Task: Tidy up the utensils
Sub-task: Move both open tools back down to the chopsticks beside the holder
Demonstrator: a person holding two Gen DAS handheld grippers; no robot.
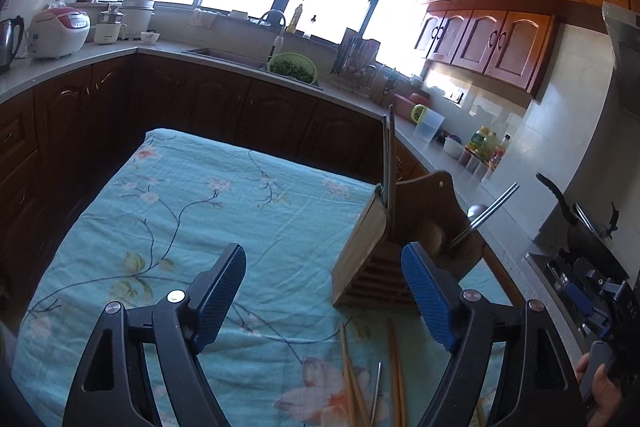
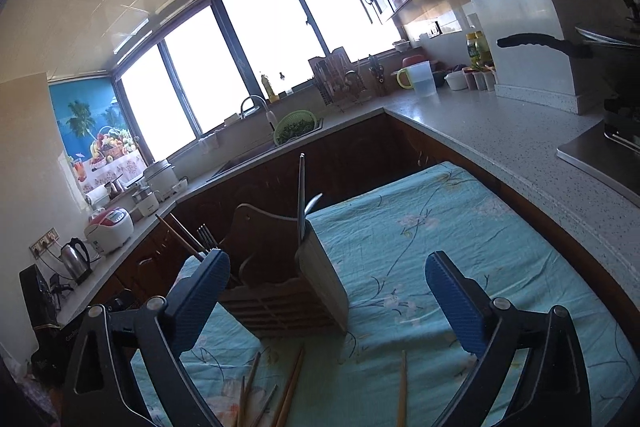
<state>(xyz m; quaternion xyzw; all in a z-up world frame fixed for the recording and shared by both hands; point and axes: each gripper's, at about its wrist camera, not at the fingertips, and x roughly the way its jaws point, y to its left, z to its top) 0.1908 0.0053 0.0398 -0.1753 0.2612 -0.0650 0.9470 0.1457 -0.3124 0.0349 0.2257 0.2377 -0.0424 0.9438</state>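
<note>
**Both grippers empty, chopsticks waiting on the cloth**

The jaws of the left gripper (image 1: 324, 291) were wide open and held nothing. The jaws of the right gripper (image 2: 328, 291) were wide open too, and they were empty as well. Both grippers hung just above the table.

The wooden utensil holder (image 2: 288, 291) stood on the blue flowered cloth (image 1: 200, 195), a little ahead of the grippers. It already had some things in it. A pair of metal chopsticks (image 2: 301, 195) stood up straight in one part, with a spoon (image 2: 314, 202) next to them. A fork (image 2: 207, 237) and some brown chopsticks (image 2: 180, 235) leaned out of the left part.

More wooden chopsticks (image 2: 290, 387) lay loose on the cloth, on the near side of the holder, right under the grippers. One wooden chopstick (image 2: 402, 387) lay apart from the rest, to the right. A thin metal stick (image 1: 376, 391) lay among them; it was most likely a metal chopstick.

The job was probably to pick up the next loose chopstick. To do it well, a gripper should come down with one finger on each side of one stick, near its middle, and close gently. The sticks were thin and lay flat, so the fingers needed to get low. The ones that lay close together could slip or come up two at a time.
</note>
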